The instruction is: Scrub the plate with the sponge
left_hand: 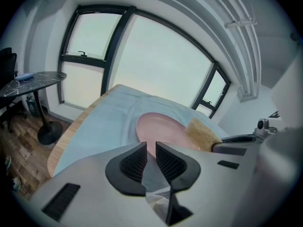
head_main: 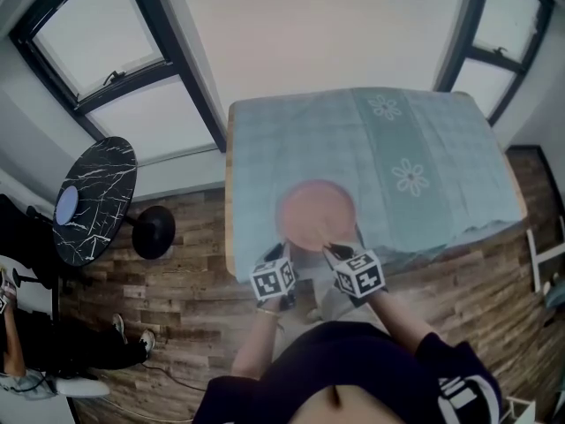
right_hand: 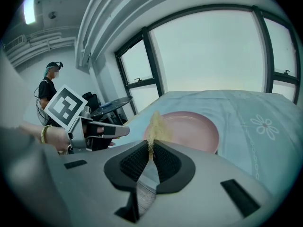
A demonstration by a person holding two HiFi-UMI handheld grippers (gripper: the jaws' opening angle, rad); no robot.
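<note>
A pink plate (head_main: pixel 316 212) lies on the pale blue tablecloth (head_main: pixel 415 140), close to the table's near edge. Both grippers hover just in front of it, side by side. My left gripper (left_hand: pixel 150 145) stands slightly open, a narrow gap between its pads and nothing in it; the plate (left_hand: pixel 161 129) lies just beyond its tips. My right gripper (right_hand: pixel 151 143) is shut on a thin yellow sponge (right_hand: pixel 155 126), which sticks up edge-on over the plate's near rim (right_hand: pixel 189 129). In the left gripper view the sponge (left_hand: pixel 202 134) shows at the plate's right side. In the head view the left gripper (head_main: pixel 281 251) and the right gripper (head_main: pixel 331 251) sit at the plate's near rim.
A round black marble side table (head_main: pixel 95 200) stands to the left of the table. A person (right_hand: pixel 47 91) stands further left, by the windows. The table's wooden edge (head_main: pixel 229 237) runs along its left side, with wood flooring below.
</note>
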